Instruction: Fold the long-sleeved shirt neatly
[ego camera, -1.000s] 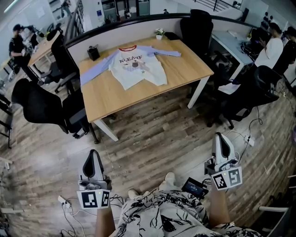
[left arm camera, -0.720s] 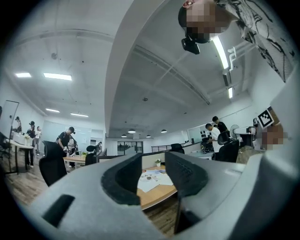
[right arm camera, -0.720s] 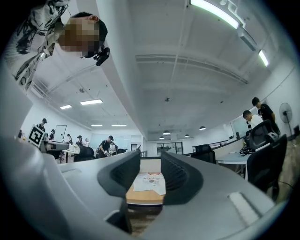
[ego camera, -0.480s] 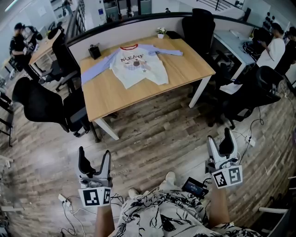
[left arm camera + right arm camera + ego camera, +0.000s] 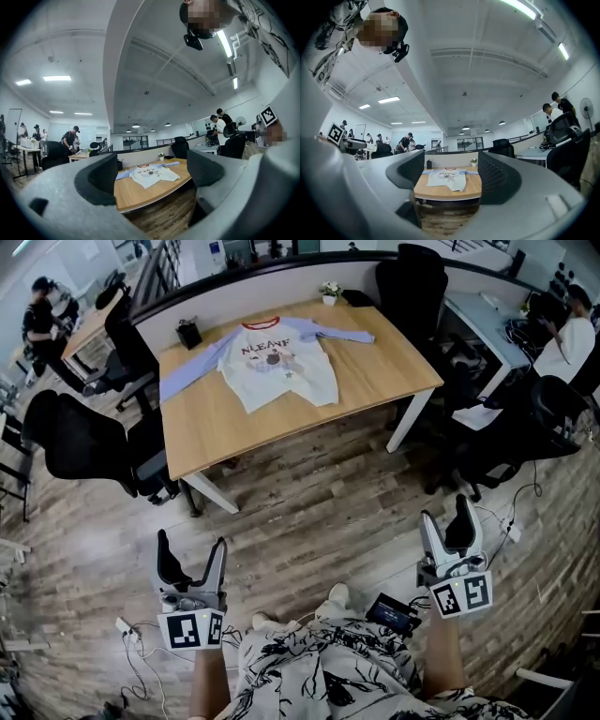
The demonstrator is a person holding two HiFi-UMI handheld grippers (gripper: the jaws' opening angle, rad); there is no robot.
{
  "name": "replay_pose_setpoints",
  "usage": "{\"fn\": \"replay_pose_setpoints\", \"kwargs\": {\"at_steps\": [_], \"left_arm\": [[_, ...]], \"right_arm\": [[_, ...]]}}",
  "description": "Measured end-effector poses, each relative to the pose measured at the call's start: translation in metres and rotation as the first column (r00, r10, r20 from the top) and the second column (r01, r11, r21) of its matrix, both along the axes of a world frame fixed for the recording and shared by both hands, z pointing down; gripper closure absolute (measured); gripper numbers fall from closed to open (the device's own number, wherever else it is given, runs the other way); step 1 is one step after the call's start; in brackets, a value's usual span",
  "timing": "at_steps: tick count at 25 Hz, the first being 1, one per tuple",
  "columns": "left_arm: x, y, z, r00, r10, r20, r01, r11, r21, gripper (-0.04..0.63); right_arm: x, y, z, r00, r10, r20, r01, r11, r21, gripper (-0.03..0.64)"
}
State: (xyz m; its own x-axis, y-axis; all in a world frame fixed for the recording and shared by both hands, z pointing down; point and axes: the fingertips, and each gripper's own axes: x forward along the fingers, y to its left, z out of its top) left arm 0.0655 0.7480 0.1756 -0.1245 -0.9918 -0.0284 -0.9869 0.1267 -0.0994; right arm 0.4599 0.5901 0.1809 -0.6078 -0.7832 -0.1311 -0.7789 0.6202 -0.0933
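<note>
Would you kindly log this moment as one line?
shirt: spread on table, unfolded | left gripper: just opened, empty | right gripper: just opened, empty

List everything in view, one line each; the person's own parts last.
table: one, light wood, centre back.
long-sleeved shirt: one, white, lilac sleeves, flat on table.
box: one, black, table's back left.
potted plant: one, green, table's back edge.
office chairs: several, black, around table.
bystanders: two, dark and white tops, neighbouring desks.
left gripper: one, grey, low left; fingers have just been opening, empty.
right gripper: one, grey, low right; likewise opening, empty.
</note>
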Motion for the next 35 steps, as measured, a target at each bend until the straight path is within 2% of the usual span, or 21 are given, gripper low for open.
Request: {"fn": "replay_pose_setpoints", "kwargs": {"at_steps": [6, 9, 12, 17, 23, 27, 31, 35], "left_arm": [[0.028, -0.03, 0.0, 0.998, -0.062, -0.005, 0.063, 0.998, 0.018, 0.144], [0.032, -0.044, 0.004, 0.997, -0.078, -0.002, 0.078, 0.997, 0.001, 0.144], [0.031, -0.06, 0.011, 0.997, -0.078, -0.002, 0.078, 0.997, -0.01, 0.144], [0.021, -0.1, 0.005, 0.999, -0.046, 0.026, 0.045, 0.998, 0.039, 0.146], [-0.031, -0.185, 0.021, 1.0, 0.016, 0.009, -0.016, 0.999, 0.034, 0.146], [-0.075, -0.249, 0.019, 0.997, 0.064, 0.041, -0.066, 0.997, 0.041, 0.146], [-0.122, -0.315, 0.029, 0.99, 0.142, 0.015, -0.141, 0.99, -0.023, 0.146], [-0.16, -0.364, 0.051, 0.981, 0.194, 0.015, -0.191, 0.976, -0.108, 0.146]], "right_arm": [[0.023, -0.049, 0.004, 0.998, -0.052, -0.022, 0.052, 0.999, 0.003, 0.268], [0.027, -0.067, 0.004, 0.998, -0.062, -0.024, 0.062, 0.998, 0.0, 0.268], [0.026, -0.084, 0.006, 0.997, -0.063, -0.032, 0.063, 0.998, -0.001, 0.268], [0.014, -0.115, 0.01, 0.998, -0.056, -0.029, 0.056, 0.998, -0.004, 0.269], [-0.028, -0.179, 0.017, 0.999, -0.008, -0.046, 0.007, 1.0, -0.013, 0.278], [-0.082, -0.235, 0.009, 0.998, 0.005, -0.068, -0.005, 1.0, -0.001, 0.282], [-0.133, -0.289, -0.004, 0.994, 0.023, -0.111, -0.022, 1.0, 0.005, 0.279], [-0.172, -0.331, 0.01, 0.975, -0.006, -0.224, 0.001, 1.0, -0.025, 0.279]]}}
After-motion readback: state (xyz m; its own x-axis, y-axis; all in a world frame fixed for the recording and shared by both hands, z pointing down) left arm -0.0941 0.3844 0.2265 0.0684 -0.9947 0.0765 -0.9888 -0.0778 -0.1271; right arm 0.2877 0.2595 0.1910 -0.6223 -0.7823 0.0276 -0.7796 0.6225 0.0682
